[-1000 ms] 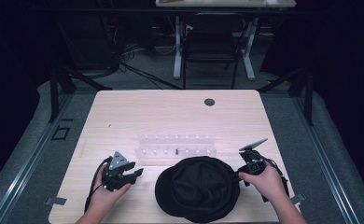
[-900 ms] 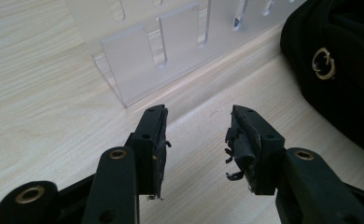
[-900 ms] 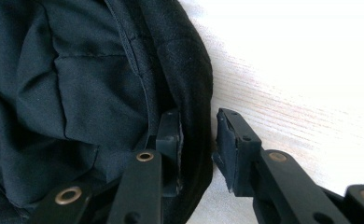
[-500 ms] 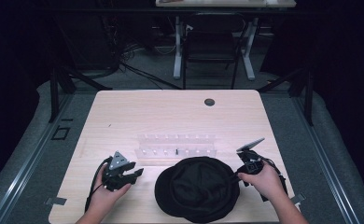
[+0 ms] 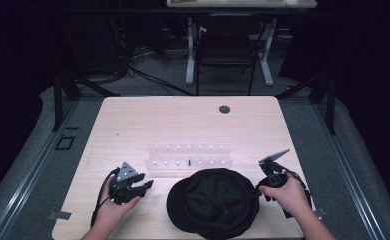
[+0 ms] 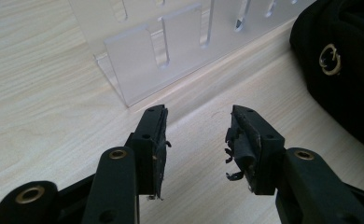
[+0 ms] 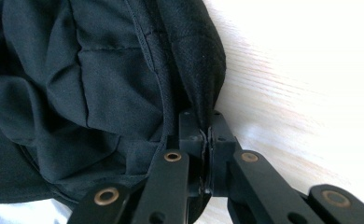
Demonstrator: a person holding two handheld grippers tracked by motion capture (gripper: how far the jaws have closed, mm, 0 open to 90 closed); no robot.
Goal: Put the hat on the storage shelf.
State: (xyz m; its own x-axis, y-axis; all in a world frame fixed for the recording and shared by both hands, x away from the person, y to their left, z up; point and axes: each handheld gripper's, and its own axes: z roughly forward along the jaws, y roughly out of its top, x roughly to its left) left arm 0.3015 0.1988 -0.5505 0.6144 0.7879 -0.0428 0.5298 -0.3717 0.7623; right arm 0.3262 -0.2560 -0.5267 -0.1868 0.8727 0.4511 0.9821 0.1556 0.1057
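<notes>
The right gripper (image 7: 207, 140) had just pinched shut on a thin bit of the black hat's (image 7: 101, 79) edge, so the hat could slip out if pulled fast, while the left gripper (image 6: 199, 135) sat wide and empty.

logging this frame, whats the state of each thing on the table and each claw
black cap: lying flat on the table, its right edge pinched
right claw: just closed, shut on the cap's edge fabric
left claw: open, nothing between the jaws, low over bare wood beside the cap
clear rack: standing behind the cap, untouched; one small dark piece in it
table: bare beyond the rack
</notes>
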